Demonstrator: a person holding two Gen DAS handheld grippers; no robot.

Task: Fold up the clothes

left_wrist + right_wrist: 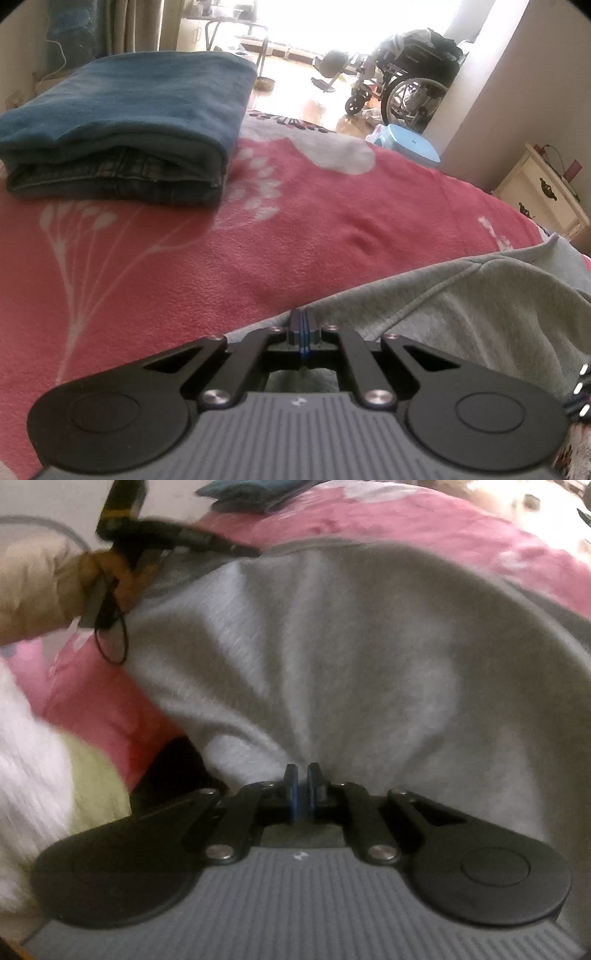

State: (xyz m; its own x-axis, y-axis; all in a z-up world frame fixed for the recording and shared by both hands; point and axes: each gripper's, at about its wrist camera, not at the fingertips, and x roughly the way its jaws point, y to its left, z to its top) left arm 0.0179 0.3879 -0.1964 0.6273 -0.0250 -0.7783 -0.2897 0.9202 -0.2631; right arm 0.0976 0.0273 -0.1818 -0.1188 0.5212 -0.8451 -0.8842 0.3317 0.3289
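A grey sweatshirt (332, 657) lies on the pink flowered blanket (258, 240) of a bed. My left gripper (303, 321) is shut on the sweatshirt's edge (461, 314); in the right wrist view the left gripper (236, 548) shows at the upper left, pinching the cloth. My right gripper (303, 775) is shut on a bunched fold of the grey sweatshirt, which fans out ahead of it. A folded stack of a blue garment over jeans (122, 125) sits at the far left of the bed.
A white and pale green fluffy cloth (48, 768) lies at the right gripper's left. Beyond the bed are a wheelchair (399, 81), a blue stool (402, 142) and a cream nightstand (543, 192).
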